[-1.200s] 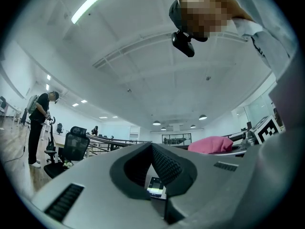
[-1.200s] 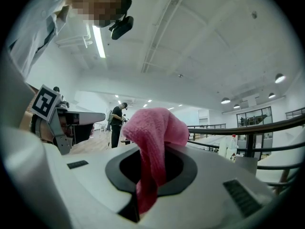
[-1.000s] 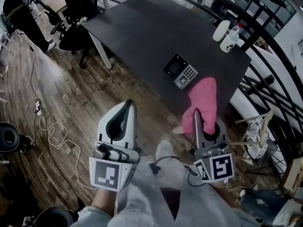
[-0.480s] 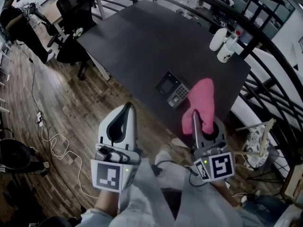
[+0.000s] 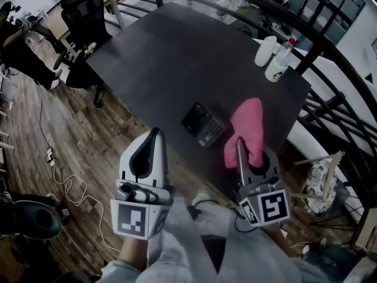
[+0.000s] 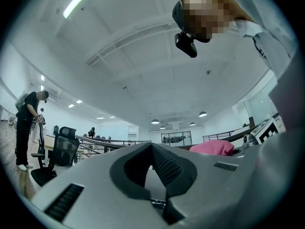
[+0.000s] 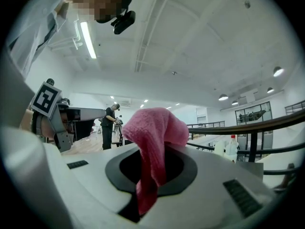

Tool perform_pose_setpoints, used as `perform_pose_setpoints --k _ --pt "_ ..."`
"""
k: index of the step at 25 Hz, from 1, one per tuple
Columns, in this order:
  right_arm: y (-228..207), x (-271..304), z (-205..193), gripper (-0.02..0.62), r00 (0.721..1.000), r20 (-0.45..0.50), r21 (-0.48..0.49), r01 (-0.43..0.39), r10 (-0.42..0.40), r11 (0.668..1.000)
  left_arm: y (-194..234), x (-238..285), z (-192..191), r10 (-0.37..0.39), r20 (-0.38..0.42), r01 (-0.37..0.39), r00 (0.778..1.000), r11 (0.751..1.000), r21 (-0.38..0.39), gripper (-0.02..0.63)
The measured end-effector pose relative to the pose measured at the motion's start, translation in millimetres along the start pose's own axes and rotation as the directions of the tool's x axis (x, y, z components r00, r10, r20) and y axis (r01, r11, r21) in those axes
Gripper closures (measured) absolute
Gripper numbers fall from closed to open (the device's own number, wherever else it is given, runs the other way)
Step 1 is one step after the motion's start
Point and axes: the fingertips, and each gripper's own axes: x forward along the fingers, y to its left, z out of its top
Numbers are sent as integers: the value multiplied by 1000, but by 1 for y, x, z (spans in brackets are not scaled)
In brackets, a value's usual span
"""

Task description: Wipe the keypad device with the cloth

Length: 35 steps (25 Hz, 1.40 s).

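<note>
Right gripper [image 5: 247, 153] fingers clamped on the pink cloth [image 5: 246, 125], held just right of the keypad device [image 5: 203, 124], which lies close to the near edge of the worktop [image 5: 171, 58]. Left gripper [image 5: 156, 135] clenched, empty. My worry: with nothing bracing it, a wipe could shove the device off.

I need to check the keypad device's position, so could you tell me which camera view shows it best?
The head view: the keypad device lies in full sight on the table, left of the pink cloth. Neither gripper view shows it; both point upward.
</note>
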Motion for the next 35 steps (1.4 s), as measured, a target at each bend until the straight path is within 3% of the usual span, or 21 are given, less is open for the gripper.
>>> perform_pose_setpoints --k 16,22,35 --pt "-53 3 -14 555 996 3 59 87 -87 994 -26 60 2 -64 32 64 997 998 12 603" --pt "-65 14 -20 555 990 -16 56 144 -143 988 -24 85 -9 -135 2 135 991 991 12 603" --pt "-68 44 -64 555 943 -160 58 303 -291 951 12 130 -32 -246 -29 246 969 969 -12 603"
